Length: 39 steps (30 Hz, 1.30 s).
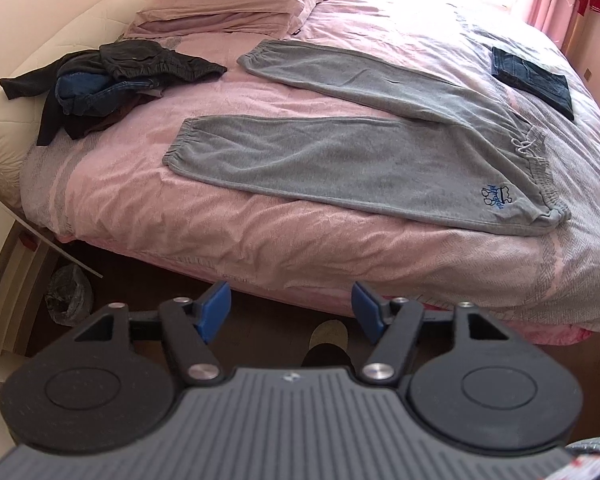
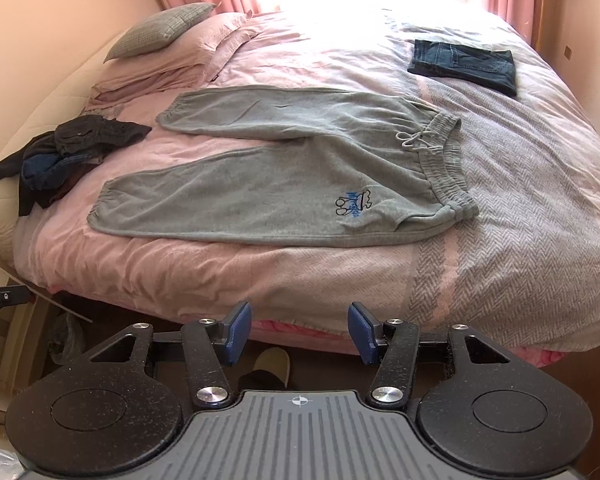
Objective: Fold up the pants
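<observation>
Grey sweatpants (image 1: 340,160) (image 2: 284,184) lie spread flat on the pink bed, legs apart and pointing left, waistband with drawstring at the right. A small blue logo sits near the waistband on the near leg. My left gripper (image 1: 290,312) hangs open over the floor in front of the bed's near edge, nothing between its blue pads. My right gripper (image 2: 300,332) is likewise open and empty, short of the bed edge, with the pants well beyond it.
A heap of dark clothes (image 1: 100,84) (image 2: 60,156) lies at the bed's left side. Folded jeans (image 1: 536,76) (image 2: 464,64) rest at the far right. Pillows (image 2: 160,32) sit at the headboard. A slipper (image 2: 272,364) and a bagged bin (image 1: 66,296) are on the floor.
</observation>
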Available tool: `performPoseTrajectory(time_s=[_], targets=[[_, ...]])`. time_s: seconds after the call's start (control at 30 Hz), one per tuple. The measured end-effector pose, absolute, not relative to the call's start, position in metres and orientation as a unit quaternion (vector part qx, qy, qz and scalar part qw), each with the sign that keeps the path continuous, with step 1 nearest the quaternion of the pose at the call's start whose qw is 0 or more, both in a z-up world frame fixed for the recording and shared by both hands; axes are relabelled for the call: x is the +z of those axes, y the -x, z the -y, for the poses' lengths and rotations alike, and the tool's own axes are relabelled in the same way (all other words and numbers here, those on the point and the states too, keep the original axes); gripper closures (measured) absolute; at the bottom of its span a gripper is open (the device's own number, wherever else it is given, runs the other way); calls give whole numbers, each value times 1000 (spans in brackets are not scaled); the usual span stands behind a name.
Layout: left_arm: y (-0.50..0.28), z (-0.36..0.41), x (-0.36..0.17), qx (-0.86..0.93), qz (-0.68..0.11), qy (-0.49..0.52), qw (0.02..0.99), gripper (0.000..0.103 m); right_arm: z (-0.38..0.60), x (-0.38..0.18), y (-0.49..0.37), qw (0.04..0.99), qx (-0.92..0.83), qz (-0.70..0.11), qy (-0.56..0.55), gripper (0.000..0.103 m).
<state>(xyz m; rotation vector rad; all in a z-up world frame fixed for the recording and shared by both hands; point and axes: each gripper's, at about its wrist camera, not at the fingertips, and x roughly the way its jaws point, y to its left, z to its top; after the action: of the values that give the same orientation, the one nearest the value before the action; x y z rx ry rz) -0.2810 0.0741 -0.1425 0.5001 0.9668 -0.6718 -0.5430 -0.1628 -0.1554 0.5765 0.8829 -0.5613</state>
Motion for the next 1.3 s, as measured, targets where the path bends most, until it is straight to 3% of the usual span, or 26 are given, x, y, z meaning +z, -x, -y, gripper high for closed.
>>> performPoseTrajectory(time_s=[1.3], targets=[[271,-38,-154,-318,-457,-254,791,39,186,-158,516,831,-249,-423,-263,52]])
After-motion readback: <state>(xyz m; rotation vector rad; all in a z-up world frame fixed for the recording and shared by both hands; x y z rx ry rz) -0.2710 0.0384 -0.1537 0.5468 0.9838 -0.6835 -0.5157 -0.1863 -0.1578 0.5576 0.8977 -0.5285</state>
